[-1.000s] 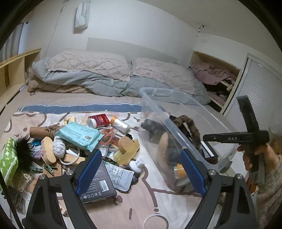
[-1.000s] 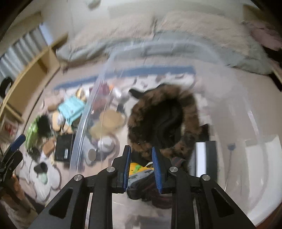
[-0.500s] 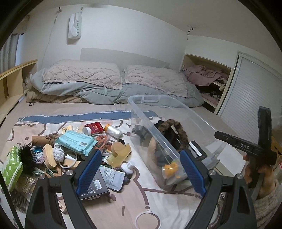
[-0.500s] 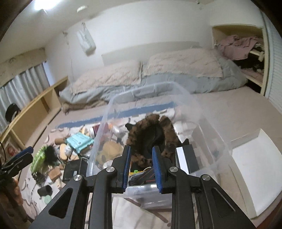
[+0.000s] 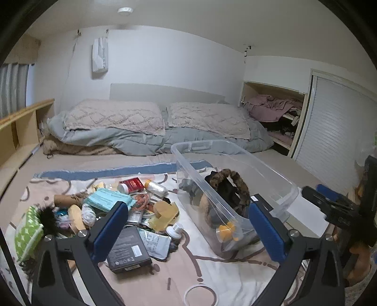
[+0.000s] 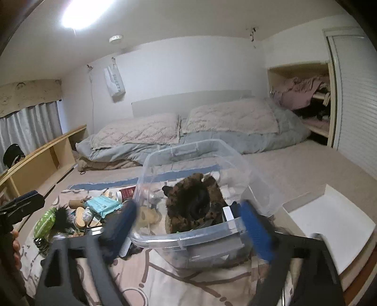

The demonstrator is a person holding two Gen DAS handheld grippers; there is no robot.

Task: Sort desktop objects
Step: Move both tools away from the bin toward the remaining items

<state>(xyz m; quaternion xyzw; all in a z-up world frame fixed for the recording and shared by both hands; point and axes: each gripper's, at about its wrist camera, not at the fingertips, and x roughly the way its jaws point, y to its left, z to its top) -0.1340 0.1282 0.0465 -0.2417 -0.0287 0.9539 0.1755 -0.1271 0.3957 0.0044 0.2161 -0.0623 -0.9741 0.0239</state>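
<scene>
Both grippers empty: left gripper [image 5: 188, 228] jaws wide; right gripper [image 6: 190, 223] jaws just opened wide, straddling the clear plastic bin [image 6: 188, 240] rim without touching; black flat box [image 5: 128, 249] beside bin, on patterned mat; stiff, light, grip across short edges.

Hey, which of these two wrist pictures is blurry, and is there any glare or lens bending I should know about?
Right wrist view: the right gripper is smeared by motion, and a ceiling light blows out the top left. Left wrist view: sharp, evenly lit, the left gripper crisp. Both views: fisheye bending with dark corners.
</scene>
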